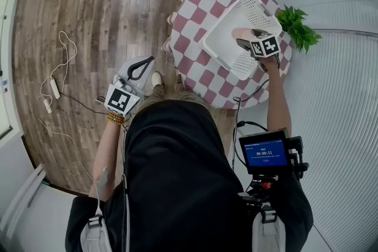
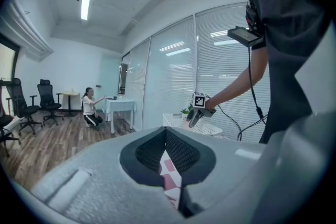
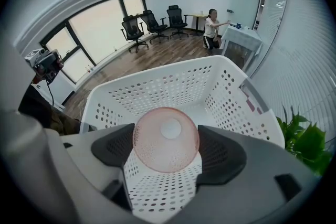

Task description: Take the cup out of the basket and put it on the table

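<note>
A translucent pink cup (image 3: 166,139) sits between the dark pads of my right gripper (image 3: 167,148), which is shut on its sides. It hangs over the inside of the white perforated basket (image 3: 157,73), its round base facing the camera. In the head view the right gripper (image 1: 244,38) points steeply down over the basket (image 1: 220,49), with the cup (image 1: 239,32) at its tips. The basket stands on a round table (image 1: 195,15) with a red-and-white checked cloth. My left gripper (image 1: 140,69) is held off to the left over the wooden floor, its jaws (image 2: 165,152) together with nothing in them.
A green plant (image 1: 298,26) stands just right of the table. White cables and a power strip (image 1: 53,88) lie on the floor at the left. A small screen (image 1: 266,153) hangs at the person's chest. Farther off are office chairs (image 2: 44,102) and a kneeling person (image 2: 89,107).
</note>
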Available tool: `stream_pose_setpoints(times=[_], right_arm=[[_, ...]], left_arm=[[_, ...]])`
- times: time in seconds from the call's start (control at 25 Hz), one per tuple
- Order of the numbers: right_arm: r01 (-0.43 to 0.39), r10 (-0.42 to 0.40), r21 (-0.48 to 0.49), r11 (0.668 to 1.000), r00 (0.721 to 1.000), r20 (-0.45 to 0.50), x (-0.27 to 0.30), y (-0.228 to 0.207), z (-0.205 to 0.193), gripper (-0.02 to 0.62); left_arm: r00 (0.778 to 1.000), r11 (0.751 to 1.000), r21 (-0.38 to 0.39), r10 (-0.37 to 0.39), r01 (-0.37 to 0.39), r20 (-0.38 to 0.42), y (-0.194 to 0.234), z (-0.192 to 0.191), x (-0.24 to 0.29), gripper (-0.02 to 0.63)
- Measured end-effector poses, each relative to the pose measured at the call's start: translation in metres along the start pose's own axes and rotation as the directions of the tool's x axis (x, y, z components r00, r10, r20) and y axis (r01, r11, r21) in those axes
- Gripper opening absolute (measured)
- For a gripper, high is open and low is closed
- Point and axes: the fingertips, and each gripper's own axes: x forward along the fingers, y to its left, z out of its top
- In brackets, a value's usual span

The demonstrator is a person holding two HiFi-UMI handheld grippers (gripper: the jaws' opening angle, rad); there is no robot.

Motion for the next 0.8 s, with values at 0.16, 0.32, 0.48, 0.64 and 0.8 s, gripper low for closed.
stream_pose_setpoints(times=[0.16,0.32,0.48,0.64,0.8], right_arm=[[0.005,-0.005,-0.005,1.000,1.000,0.012,-0.005,0.003,0.001,0.380],[0.018,-0.018,-0.008,1.000,0.999,0.029,-0.011,0.002,0.006,0.380],[0.015,-0.015,0.000,1.000,0.999,0.042,-0.014,0.004,0.003,0.380],[0.013,-0.015,0.026,1.000,0.998,0.053,-0.018,0.006,-0.002,0.380],[0.012,-0.015,0.044,0.999,0.997,0.072,-0.024,0.008,-0.004,0.380]], left_arm=[[1.000,1.000,-0.007,0.005,-0.005,0.006,0.000,0.002,0.000,0.002],[1.000,1.000,-0.002,0.001,-0.001,0.015,0.001,0.003,0.004,0.002],[1.000,1.000,0.010,-0.014,0.014,0.020,-0.003,0.002,0.007,0.002],[1.000,1.000,0.004,-0.019,0.019,0.019,-0.005,0.002,0.007,0.002],[1.000,1.000,0.008,-0.020,0.020,0.021,-0.006,0.004,0.005,0.002]])
